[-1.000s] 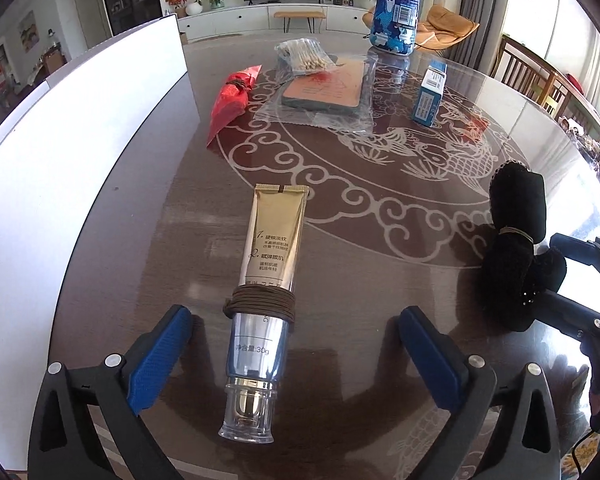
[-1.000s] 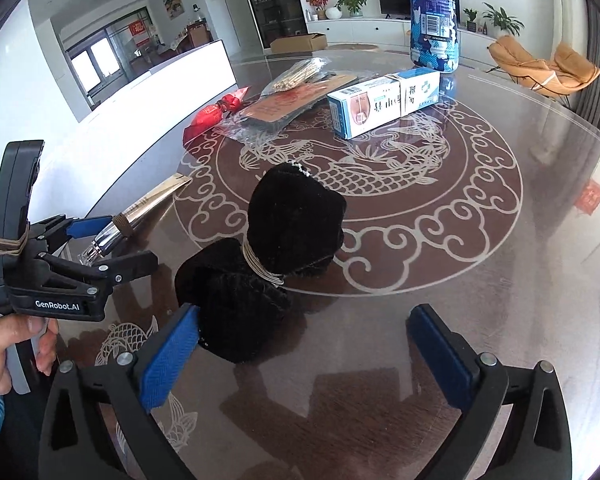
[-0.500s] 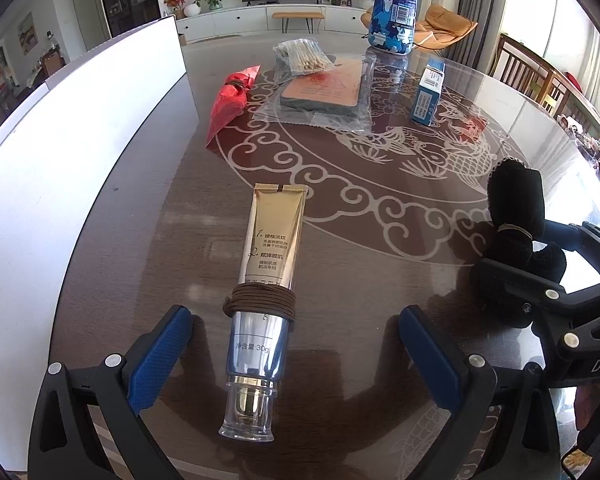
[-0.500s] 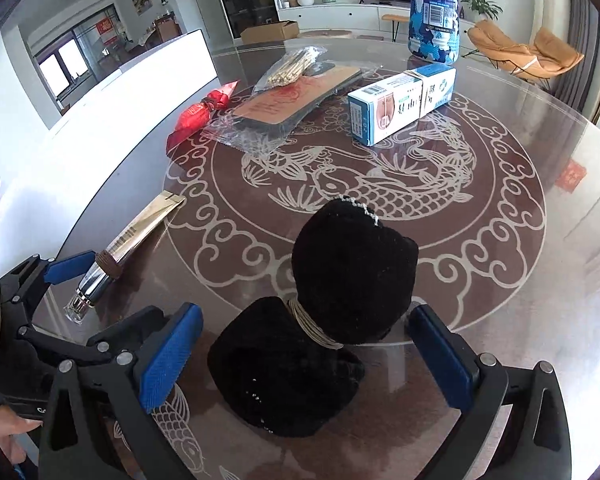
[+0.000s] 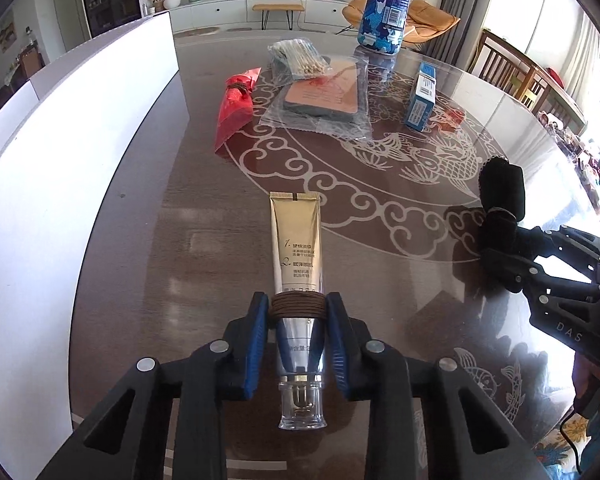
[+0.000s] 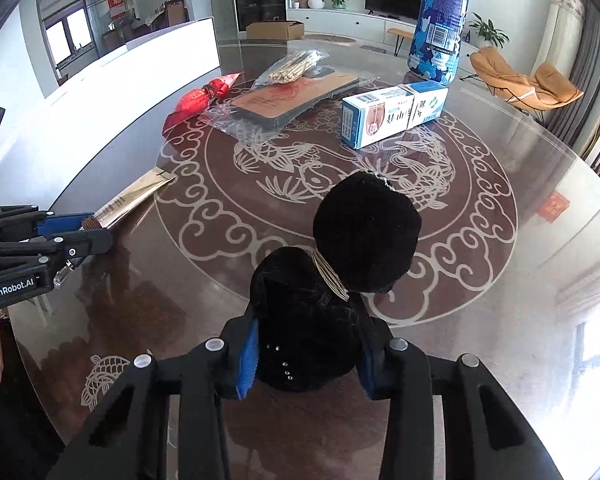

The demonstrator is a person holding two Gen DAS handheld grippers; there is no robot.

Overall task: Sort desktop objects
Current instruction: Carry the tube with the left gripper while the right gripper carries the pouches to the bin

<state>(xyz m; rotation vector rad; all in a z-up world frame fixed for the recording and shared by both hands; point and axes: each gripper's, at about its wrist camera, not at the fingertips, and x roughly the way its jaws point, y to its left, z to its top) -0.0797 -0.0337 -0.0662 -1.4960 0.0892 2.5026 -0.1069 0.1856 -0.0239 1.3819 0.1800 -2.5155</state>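
Note:
A gold and silver cosmetic tube [image 5: 296, 248] with a brown hair tie wound around it lies on the dark glass table [image 5: 204, 240]. My left gripper [image 5: 298, 312] is closing on it, and its blue pads touch the hair tie on both sides. A black velvet pouch [image 6: 364, 236], tied in the middle with a thin band, lies further right. The jaws of my right gripper [image 6: 306, 344] are closing on the pouch's near lobe and press its sides. In the right wrist view the left gripper [image 6: 80, 232] and the tube [image 6: 132, 200] show at the far left.
Further back lie a red packet [image 5: 236, 108], a bag of cotton swabs [image 5: 296, 60], a flat item in clear plastic [image 5: 324, 96] and a blue-and-white box [image 6: 392, 116]. A tall blue patterned canister [image 6: 440, 20] stands behind. A white board [image 5: 60, 160] runs along the table's left edge.
Both grippers went from wide open to closed: the left on the tube at its hair tie, the right on the black pouch after moving in over it.

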